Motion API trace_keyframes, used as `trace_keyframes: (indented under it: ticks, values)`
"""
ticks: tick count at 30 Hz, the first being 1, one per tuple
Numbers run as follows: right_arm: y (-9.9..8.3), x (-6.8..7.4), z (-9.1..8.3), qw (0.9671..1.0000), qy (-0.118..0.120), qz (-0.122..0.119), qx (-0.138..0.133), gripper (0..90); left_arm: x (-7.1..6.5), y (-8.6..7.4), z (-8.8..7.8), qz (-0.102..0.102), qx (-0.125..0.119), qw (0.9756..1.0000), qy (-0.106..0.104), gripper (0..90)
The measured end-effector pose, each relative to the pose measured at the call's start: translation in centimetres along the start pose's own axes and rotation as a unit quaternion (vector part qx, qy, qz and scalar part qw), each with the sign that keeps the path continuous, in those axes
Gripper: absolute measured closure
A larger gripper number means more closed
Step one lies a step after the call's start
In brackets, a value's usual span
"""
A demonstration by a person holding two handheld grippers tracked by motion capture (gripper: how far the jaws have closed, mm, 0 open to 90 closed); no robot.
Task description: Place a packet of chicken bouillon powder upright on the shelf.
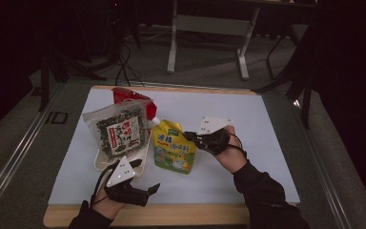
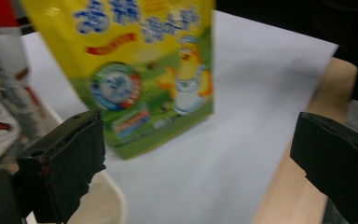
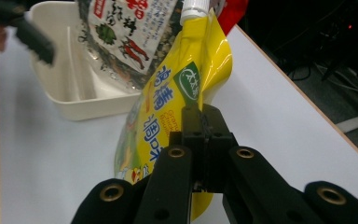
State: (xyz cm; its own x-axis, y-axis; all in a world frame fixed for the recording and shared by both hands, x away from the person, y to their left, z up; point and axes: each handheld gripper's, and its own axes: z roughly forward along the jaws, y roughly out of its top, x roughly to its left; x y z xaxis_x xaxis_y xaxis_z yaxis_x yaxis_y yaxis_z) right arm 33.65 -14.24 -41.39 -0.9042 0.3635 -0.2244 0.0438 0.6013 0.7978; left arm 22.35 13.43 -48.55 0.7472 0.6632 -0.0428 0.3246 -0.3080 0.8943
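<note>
A yellow spouted pouch (image 1: 173, 150) with a white cap (image 1: 155, 120) stands slanted at the middle of the white mat (image 1: 248, 124). My right gripper (image 1: 190, 137) is shut on its right edge. In the right gripper view the closed jaws (image 3: 204, 116) pinch the side seam of the pouch (image 3: 168, 107). My left gripper (image 1: 152, 188) hangs open near the mat's front edge, below the pouch, with nothing between its jaws. The left gripper view has the pouch (image 2: 140, 60) beyond that open gripper (image 2: 198, 163). Whether the pouch's bottom touches the mat I cannot tell.
A cream tray (image 1: 102, 162) left of the pouch holds a clear seaweed packet (image 1: 118, 131), upright, with a red packet (image 1: 128, 95) behind it. The table's wooden edge (image 1: 171, 214) runs along the front. A desk frame (image 1: 207, 28) and cables (image 1: 124, 62) are on the floor beyond.
</note>
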Motion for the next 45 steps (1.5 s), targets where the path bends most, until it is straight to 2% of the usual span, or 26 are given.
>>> trace_keyframes:
  ticks: [4, 6, 9, 10, 16, 23, 27, 31, 32, 34, 35, 38, 42, 45]
  values:
    - [-0.1, 1.0, -0.6, 0.9999, 0.010, -0.004, -0.005, 90.0, 1.3, 1.6, 0.1, -0.005, 0.013, 0.9997, 0.019, 4.9]
    - [-0.1, 1.5, -0.8, 0.9999, 0.011, -0.010, -0.006, 90.0, 2.1, 2.3, 0.1, -0.010, 0.012, 0.9997, 0.018, 5.4]
    - [-0.1, 2.0, -1.1, 0.9998, 0.015, -0.014, -0.006, 90.0, 3.3, 3.1, 0.2, -0.010, 0.006, 0.9996, 0.027, 9.1]
    - [-0.1, 2.1, -1.2, 0.9997, 0.016, -0.017, -0.006, 90.0, 3.8, 3.4, 0.3, -0.012, 0.007, 0.9997, 0.022, 11.0]
    - [0.0, 2.6, -1.4, 0.9995, 0.021, -0.025, -0.006, 90.0, 5.6, 4.5, 1.4, 0.012, 0.009, 0.9993, 0.034, 19.9]
    - [-0.1, 2.6, -1.5, 0.9993, 0.027, -0.026, -0.008, 90.0, 6.6, 5.1, 2.7, 0.037, 0.018, 0.9988, 0.027, 23.1]
    - [0.1, 2.8, -1.5, 0.9990, 0.028, -0.034, -0.007, 90.0, 6.9, 5.5, 3.0, 0.051, 0.019, 0.9985, 0.012, 27.4]
    - [0.2, 2.8, -1.4, 0.9989, 0.033, -0.032, -0.007, 89.7, 7.4, 5.5, 3.1, 0.043, 0.011, 0.9990, -0.002, 42.4]
    - [0.2, 2.8, -1.4, 0.9989, 0.033, -0.032, -0.006, 89.6, 7.5, 5.4, 3.0, 0.043, 0.010, 0.9990, -0.010, 48.2]
    - [0.1, 2.6, -1.4, 0.9990, 0.034, -0.028, -0.005, 89.1, 7.6, 5.2, 3.0, 0.045, 0.011, 0.9989, -0.010, 56.6]
    - [0.1, 2.5, -1.4, 0.9991, 0.035, -0.024, -0.005, 88.8, 7.7, 5.1, 3.0, 0.041, 0.010, 0.9990, -0.016, 64.7]
    - [-0.1, 2.2, -1.4, 0.9991, 0.038, -0.020, -0.006, 88.9, 7.5, 5.1, 2.9, 0.052, 0.012, 0.9986, -0.008, 71.2]
    - [-0.5, 2.0, -1.5, 0.9992, 0.038, -0.015, -0.005, 88.8, 7.5, 5.1, 2.8, 0.054, 0.012, 0.9984, -0.009, 79.3]
    - [-0.7, 1.8, -1.5, 0.9993, 0.035, -0.009, -0.004, 88.6, 7.4, 5.1, 2.7, 0.059, 0.014, 0.9982, -0.001, 87.7]
